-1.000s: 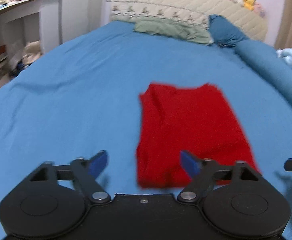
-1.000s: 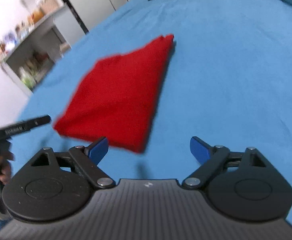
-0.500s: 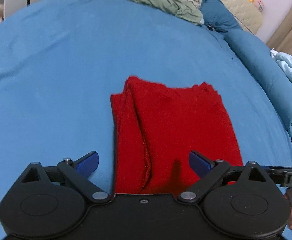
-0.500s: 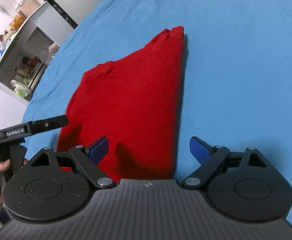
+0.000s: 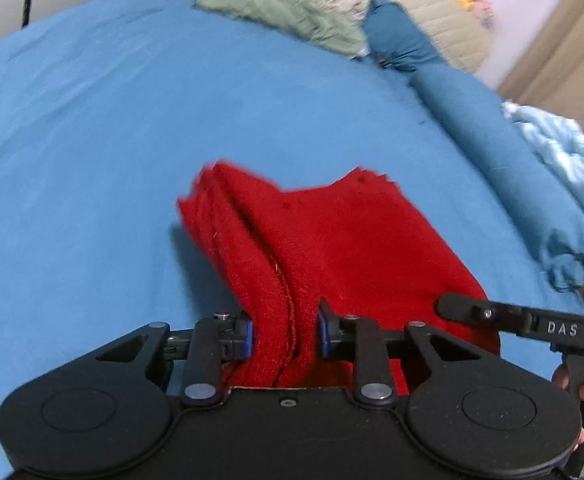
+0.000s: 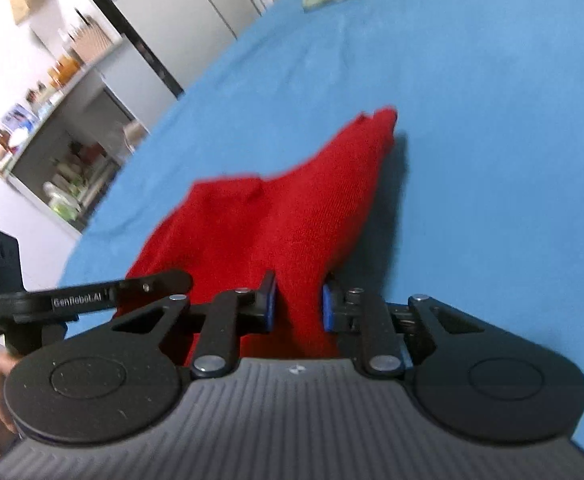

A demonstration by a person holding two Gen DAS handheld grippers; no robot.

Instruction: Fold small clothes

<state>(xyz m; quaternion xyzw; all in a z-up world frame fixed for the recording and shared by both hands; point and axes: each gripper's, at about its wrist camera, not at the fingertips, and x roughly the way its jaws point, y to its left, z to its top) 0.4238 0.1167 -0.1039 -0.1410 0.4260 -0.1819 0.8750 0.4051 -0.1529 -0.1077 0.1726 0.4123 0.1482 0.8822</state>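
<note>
jaws of both grippers are pinched on the near edge of the red cloth (image 5: 352, 248): the left gripper (image 5: 284, 338) clamps several stacked layers at the near left corner, the right gripper (image 6: 298, 306) clamps a bunched ridge at the near right corner. from each pair of jaws the cloth runs forward over the blue bed (image 5: 91, 160), its far end lying beyond the tips.

risk, as i judge it: the left bite holds a thick, loose stack, so an inner layer could slip out on the lift and spoil the fold. the right bite looks narrow, and the knit could slide from the pads. if the two grippers rise unevenly, the far end may drag and skew.

the left view shows the separate layers and a stitched seam between its jaws, plus pillows far ahead. the right view hides those layers but shows the far corner's peak, its shadow, and shelves off to the left.
</note>
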